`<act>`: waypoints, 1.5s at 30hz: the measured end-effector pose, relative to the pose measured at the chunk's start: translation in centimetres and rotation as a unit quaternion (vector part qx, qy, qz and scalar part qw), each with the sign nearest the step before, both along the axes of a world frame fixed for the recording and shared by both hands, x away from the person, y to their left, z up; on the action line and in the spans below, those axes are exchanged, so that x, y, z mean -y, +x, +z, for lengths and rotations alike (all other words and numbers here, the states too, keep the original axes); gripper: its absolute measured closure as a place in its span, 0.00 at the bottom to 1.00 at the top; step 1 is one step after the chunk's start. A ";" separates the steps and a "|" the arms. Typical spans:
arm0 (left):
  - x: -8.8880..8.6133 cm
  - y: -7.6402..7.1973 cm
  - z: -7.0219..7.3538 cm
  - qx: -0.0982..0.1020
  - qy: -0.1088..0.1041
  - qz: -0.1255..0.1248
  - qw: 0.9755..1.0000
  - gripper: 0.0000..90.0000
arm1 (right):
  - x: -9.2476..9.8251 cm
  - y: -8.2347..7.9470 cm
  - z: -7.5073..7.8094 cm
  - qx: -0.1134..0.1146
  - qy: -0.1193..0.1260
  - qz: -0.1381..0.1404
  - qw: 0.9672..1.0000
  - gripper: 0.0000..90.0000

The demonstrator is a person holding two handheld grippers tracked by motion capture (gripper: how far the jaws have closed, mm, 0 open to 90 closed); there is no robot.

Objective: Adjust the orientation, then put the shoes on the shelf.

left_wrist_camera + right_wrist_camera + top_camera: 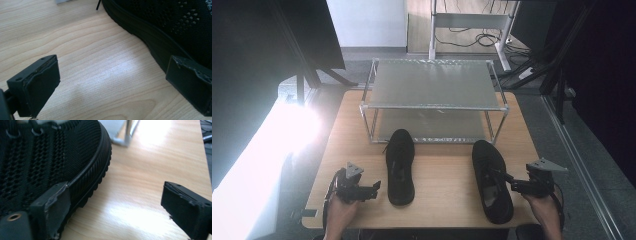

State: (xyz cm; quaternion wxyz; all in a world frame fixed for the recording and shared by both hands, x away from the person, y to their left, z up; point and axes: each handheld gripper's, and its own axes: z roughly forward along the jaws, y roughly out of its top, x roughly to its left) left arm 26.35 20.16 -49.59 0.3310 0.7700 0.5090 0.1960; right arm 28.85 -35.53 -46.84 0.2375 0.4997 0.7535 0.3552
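Two black shoes sit on the tabletop (pixel 437 175) before a rack (pixel 434 90); both grippers' fingers are spread, the right gripper (pixel 507 181) reaching the right shoe (pixel 492 182), likely to pinch its side next.

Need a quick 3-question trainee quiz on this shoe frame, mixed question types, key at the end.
1. True or false: both black shoes already sit on the metal rack.
2. Which tongs have a jaw at a shoe's side? A) left tongs B) right tongs C) neither
3. Fill in: the left shoe lies with its toe pointing toward the ____.

Key:
1. False; the left shoe and the right shoe lie on the wooden table in front of the rack.
2. B; its jaws stand open, with one jaw over the sole edge in the right gripper view.
3. rack.
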 end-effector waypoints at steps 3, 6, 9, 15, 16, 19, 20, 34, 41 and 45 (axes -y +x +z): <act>0.0 0.0 0.0 0.000 -0.003 -0.001 1.000 0.00 | 0.4 0.3 -0.8 -0.018 -0.024 -0.011 0.999 0.15; 0.0 0.0 0.0 -0.001 -0.003 -0.002 1.000 0.00 | 1.1 0.6 -1.2 -0.031 0.001 -0.009 0.999 0.14; 0.0 0.0 0.0 -0.003 -0.003 -0.002 1.000 0.00 | 1.3 0.6 -1.4 -0.032 0.003 -0.007 0.999 0.13; -0.1 0.0 0.2 -0.010 -0.016 -0.002 1.000 0.00 | 1.5 0.6 -1.7 -0.033 0.009 -0.007 0.999 0.12; -0.1 0.0 0.2 -0.010 -0.019 -0.002 1.000 0.00 | 1.6 0.6 -1.7 -0.034 0.010 -0.006 0.999 0.12; -0.1 0.0 0.3 -0.011 -0.022 -0.001 1.000 0.00 | 1.6 0.6 -1.8 -0.035 0.013 -0.006 0.999 0.11; -0.1 0.0 0.3 -0.013 -0.022 -0.001 1.000 0.00 | 1.7 0.6 -1.8 -0.036 0.014 -0.007 0.999 0.11; 0.0 -0.2 0.9 -0.011 -0.022 0.005 1.000 0.03 | 2.3 0.1 -1.2 -0.034 0.031 -0.017 0.999 0.11; 0.1 -0.3 1.5 -0.016 -0.031 0.005 0.999 0.05 | 2.4 -0.8 -0.2 -0.028 0.045 -0.011 0.999 0.11; 0.2 -0.4 2.3 -0.012 -0.054 0.007 0.998 0.06 | 2.3 -1.5 0.3 -0.028 0.060 -0.003 0.998 0.11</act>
